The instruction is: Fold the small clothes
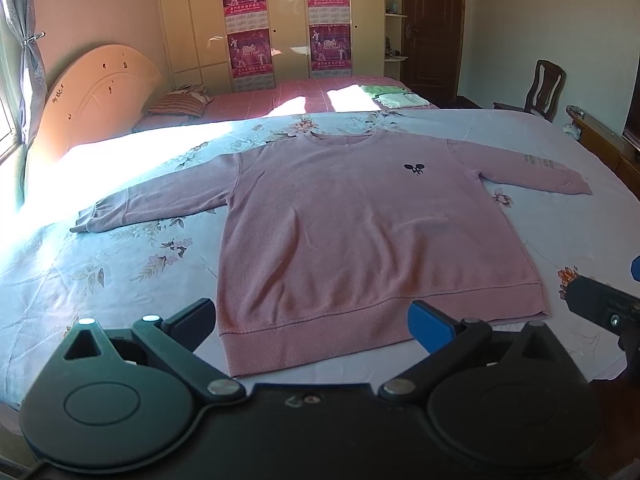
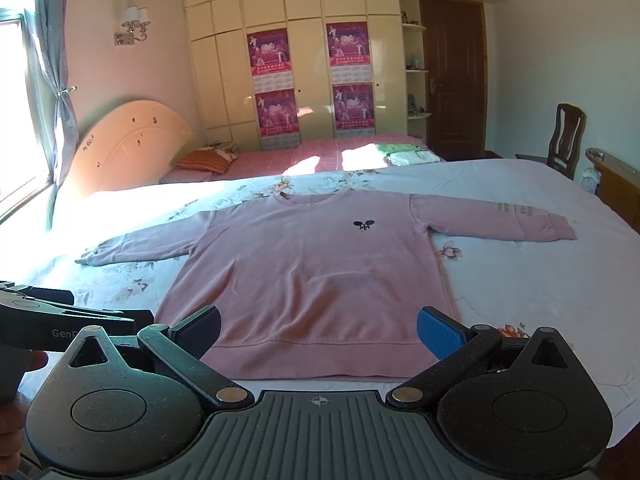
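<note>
A pink long-sleeved sweatshirt (image 1: 352, 224) lies flat and face up on the floral bedsheet (image 1: 120, 264), both sleeves spread out, collar at the far side, hem toward me. It also shows in the right wrist view (image 2: 316, 272). My left gripper (image 1: 316, 326) is open and empty, hovering just above the hem. My right gripper (image 2: 320, 332) is open and empty, also just above the hem. The right gripper shows at the right edge of the left wrist view (image 1: 604, 308). The left gripper shows at the left edge of the right wrist view (image 2: 60, 320).
Folded green and white clothes (image 1: 394, 96) lie on a second bed with a pink cover (image 1: 280, 98) behind. A striped pillow (image 1: 178, 104) and headboard (image 1: 96, 92) are at the left. A wooden chair (image 1: 540, 90) and a door stand at the right.
</note>
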`<state>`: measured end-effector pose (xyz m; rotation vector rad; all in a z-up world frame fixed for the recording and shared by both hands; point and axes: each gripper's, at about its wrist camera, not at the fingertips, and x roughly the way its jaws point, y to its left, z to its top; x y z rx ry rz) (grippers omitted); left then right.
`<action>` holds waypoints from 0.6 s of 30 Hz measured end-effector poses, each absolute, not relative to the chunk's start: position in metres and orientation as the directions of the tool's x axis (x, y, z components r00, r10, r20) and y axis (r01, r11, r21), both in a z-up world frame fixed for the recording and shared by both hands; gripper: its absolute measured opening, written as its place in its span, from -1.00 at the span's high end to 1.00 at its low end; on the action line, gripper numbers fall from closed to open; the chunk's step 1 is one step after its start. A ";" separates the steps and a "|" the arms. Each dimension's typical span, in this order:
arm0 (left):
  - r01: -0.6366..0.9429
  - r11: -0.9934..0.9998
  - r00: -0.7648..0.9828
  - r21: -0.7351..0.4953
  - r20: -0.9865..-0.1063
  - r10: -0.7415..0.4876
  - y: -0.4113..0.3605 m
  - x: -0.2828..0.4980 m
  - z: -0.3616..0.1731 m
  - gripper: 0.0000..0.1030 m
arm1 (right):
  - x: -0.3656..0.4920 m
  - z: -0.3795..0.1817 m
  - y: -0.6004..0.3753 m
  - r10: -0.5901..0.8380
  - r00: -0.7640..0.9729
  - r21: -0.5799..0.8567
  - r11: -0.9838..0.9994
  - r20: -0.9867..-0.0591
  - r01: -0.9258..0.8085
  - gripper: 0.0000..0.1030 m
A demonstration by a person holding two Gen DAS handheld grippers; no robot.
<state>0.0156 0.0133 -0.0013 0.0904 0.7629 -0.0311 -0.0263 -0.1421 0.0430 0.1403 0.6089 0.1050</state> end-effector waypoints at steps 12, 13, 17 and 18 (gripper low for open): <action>0.055 0.996 0.720 0.076 -0.693 0.013 0.013 0.018 -0.002 -0.99 | -0.025 0.041 -0.143 0.142 0.814 0.164 0.985 -0.563 -0.058 -1.00; 0.053 0.996 0.720 0.076 -0.694 0.015 0.012 0.019 -0.002 -0.99 | -0.024 0.041 -0.143 0.143 0.814 0.163 0.985 -0.563 -0.060 -1.00; 0.051 0.996 0.721 0.077 -0.693 0.017 0.012 0.020 -0.002 -0.99 | -0.024 0.041 -0.143 0.143 0.816 0.159 0.985 -0.560 -0.063 -1.00; 0.051 0.996 0.720 0.077 -0.694 0.017 0.012 0.020 -0.002 -0.99 | -0.024 0.041 -0.143 0.143 0.816 0.159 0.985 -0.561 -0.063 -1.00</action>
